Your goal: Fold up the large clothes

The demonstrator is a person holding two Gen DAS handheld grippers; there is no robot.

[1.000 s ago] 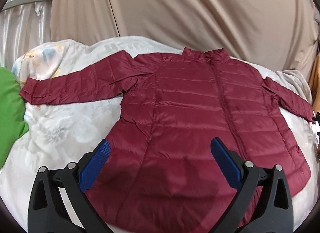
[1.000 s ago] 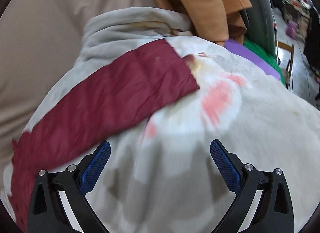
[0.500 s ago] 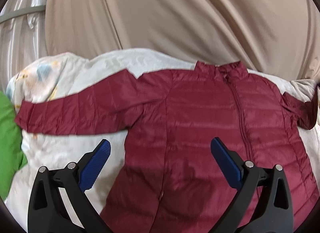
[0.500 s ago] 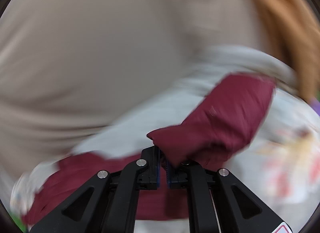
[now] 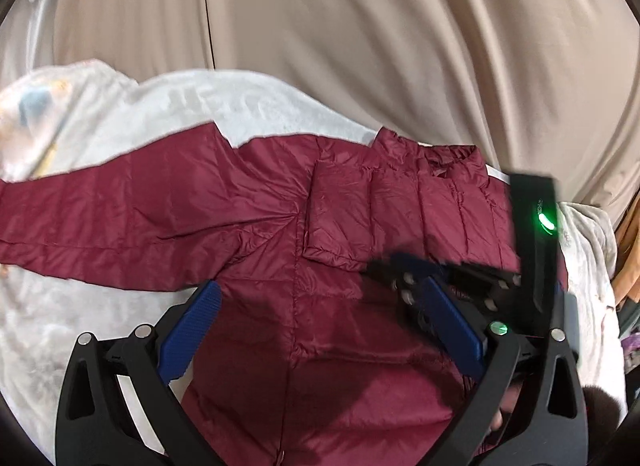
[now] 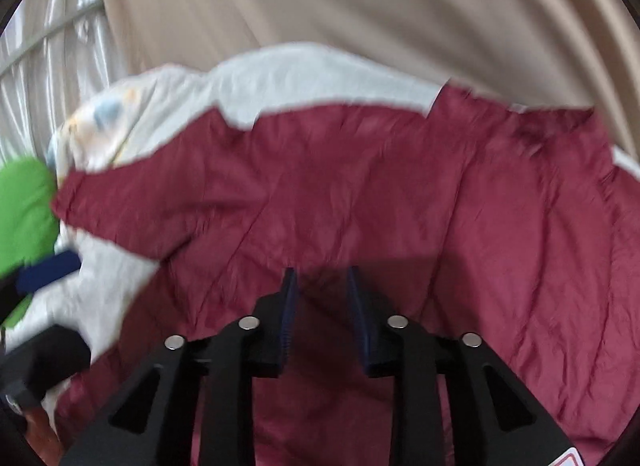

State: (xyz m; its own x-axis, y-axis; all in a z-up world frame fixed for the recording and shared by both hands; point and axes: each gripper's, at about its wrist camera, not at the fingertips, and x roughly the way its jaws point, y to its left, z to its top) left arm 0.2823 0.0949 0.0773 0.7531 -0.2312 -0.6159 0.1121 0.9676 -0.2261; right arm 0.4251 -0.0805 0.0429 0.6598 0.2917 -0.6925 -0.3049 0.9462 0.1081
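**One sleeve folded in, the other waiting**

The maroon puffer jacket (image 5: pixel 328 306) lies front-up on a pale blanket (image 5: pixel 248 101) spread over what looks like a bed, with a beige curtain (image 5: pixel 400 33) hanging behind it. Its right sleeve (image 5: pixel 384 221) is laid across the chest, the cuff end resting squarely just below the collar, which looks like the first fold of the job: bringing the arms in so the body can be doubled over afterwards.

The right gripper (image 6: pixel 322 306) hangs just above that part of the jacket. Its jaws have just been opening and now stand a little apart with no cloth between them, so the sleeve lies free where it was set. The blur suggests the hand is in motion.

The left gripper (image 5: pixel 320 318) hovers over the lower chest with its jaws spread wide and empty, its blue pads (image 5: pixel 192 330) clear of the fabric. I would guess it is kept open because the left sleeve (image 5: pixel 100 217) is next: that arm stretches straight out across the blanket toward a green cushion (image 6: pixel 24 209), flat and unfolded. Slippery quilted fabric like this may slide back open, so the folded sleeve could shift once the other is lifted.
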